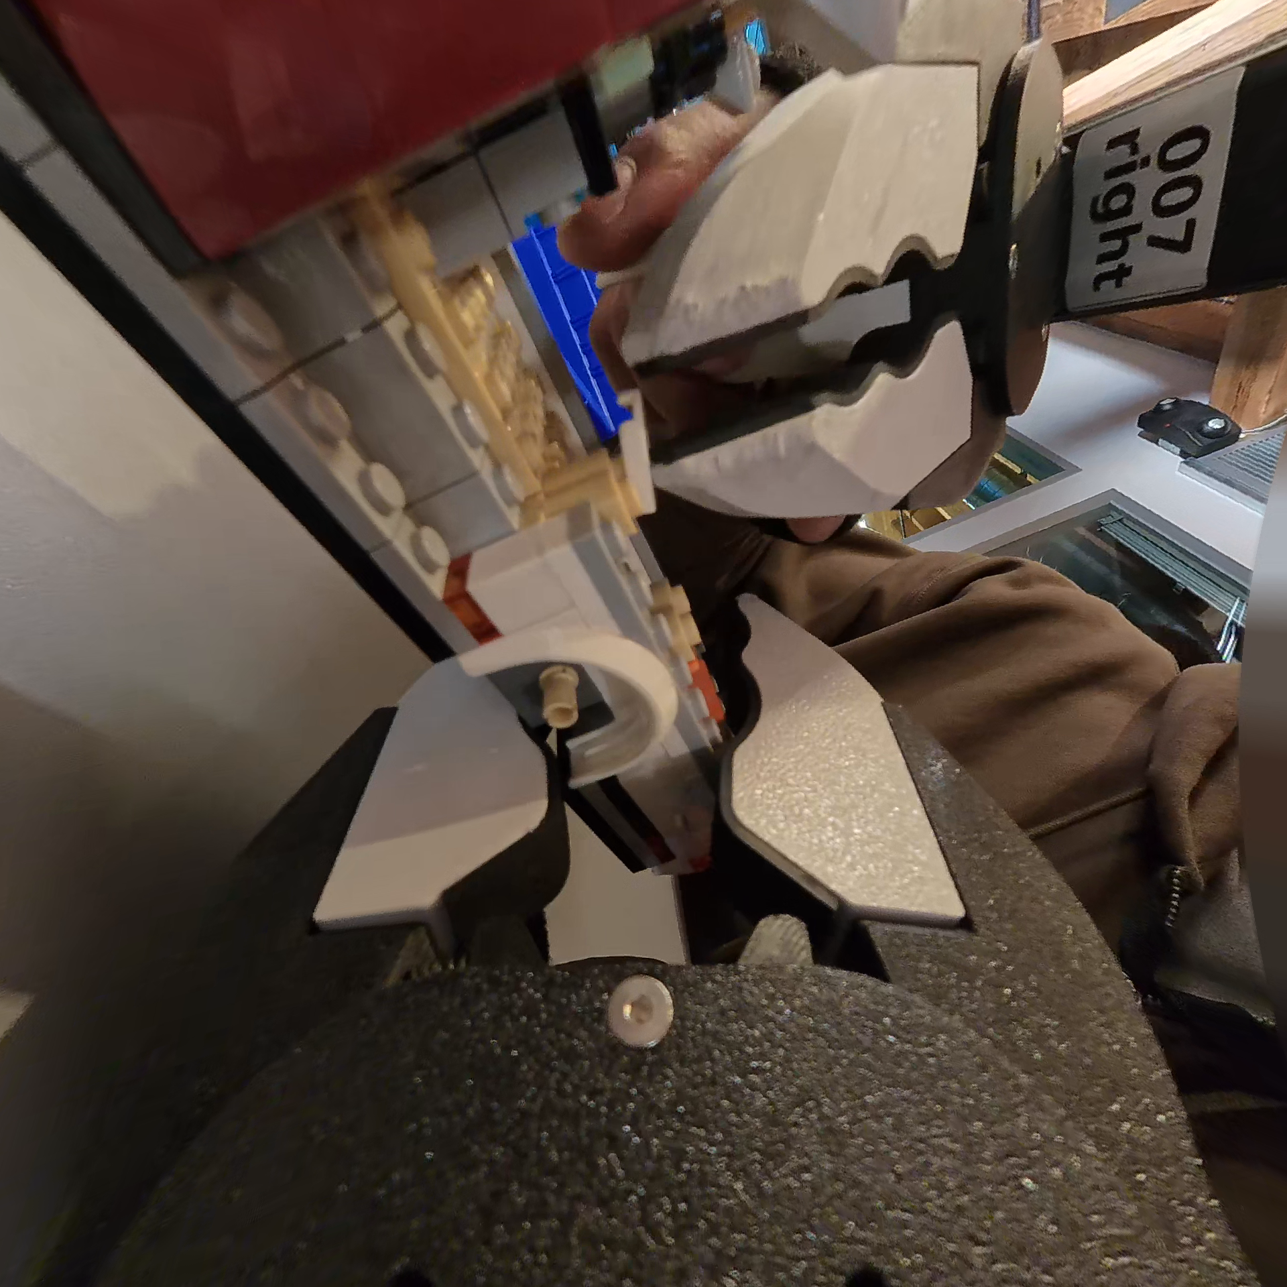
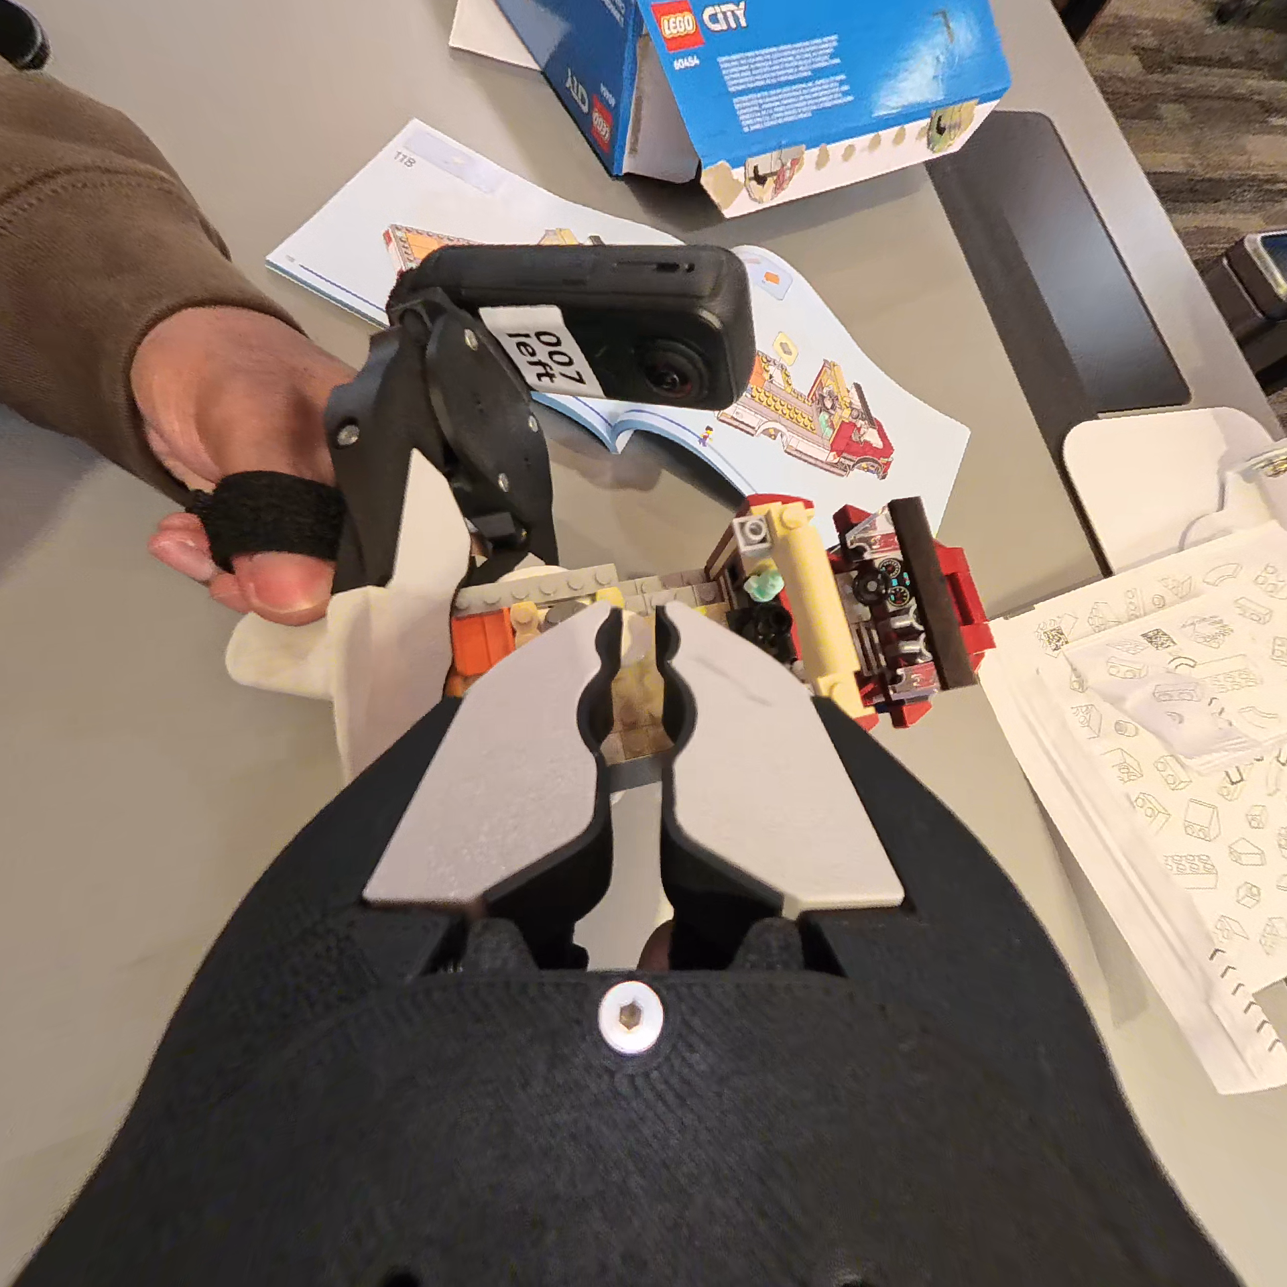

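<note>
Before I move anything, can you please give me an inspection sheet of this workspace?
Surface: grey table, flat.
Work things: brick truck model, raised off the table.
Clutter: open booklet, blue box, printed white sheets, white bag, white tray.
Grippers: left gripper holds the model's rear end between its fingers; right gripper has its fingers nearly closed at a small white piece on the model, grip unclear.
Cables: nothing seen.
Surroundings: patterned carpet; person's brown sleeve.
</note>
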`<state>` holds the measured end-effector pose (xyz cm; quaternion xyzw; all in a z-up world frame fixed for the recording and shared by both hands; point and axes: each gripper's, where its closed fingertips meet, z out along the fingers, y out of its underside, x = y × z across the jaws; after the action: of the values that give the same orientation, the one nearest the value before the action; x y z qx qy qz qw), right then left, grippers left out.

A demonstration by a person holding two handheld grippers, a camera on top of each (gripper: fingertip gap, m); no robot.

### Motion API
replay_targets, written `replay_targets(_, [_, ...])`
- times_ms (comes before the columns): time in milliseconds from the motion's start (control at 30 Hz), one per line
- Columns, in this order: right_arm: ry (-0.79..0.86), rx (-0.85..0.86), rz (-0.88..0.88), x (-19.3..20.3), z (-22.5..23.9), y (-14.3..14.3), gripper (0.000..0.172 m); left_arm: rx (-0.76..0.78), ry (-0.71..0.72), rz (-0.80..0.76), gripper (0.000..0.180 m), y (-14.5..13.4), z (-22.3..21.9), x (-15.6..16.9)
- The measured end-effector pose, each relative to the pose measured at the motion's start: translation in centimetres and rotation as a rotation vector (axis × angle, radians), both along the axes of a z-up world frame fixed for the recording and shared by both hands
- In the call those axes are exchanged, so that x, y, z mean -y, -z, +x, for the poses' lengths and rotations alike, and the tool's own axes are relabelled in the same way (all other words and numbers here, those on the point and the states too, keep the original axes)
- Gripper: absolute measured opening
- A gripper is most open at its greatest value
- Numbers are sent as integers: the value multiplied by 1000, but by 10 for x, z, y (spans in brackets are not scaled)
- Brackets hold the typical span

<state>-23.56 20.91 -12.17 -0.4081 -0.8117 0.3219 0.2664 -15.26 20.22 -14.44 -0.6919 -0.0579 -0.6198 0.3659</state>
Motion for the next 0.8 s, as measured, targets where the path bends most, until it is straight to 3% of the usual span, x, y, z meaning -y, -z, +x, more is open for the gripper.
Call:
replay_targets(433, [-43,16,51,-11,9,0,8,6,4,-3,47,0,0,0])
replay_targets(633, [-254,-58,119,-6,21,0,19,-2,14,-2,47,0,2,1])
replay_targets(800, [-326,-61,120,1,26,0,23,-7,34,-7,47,1,6,3])
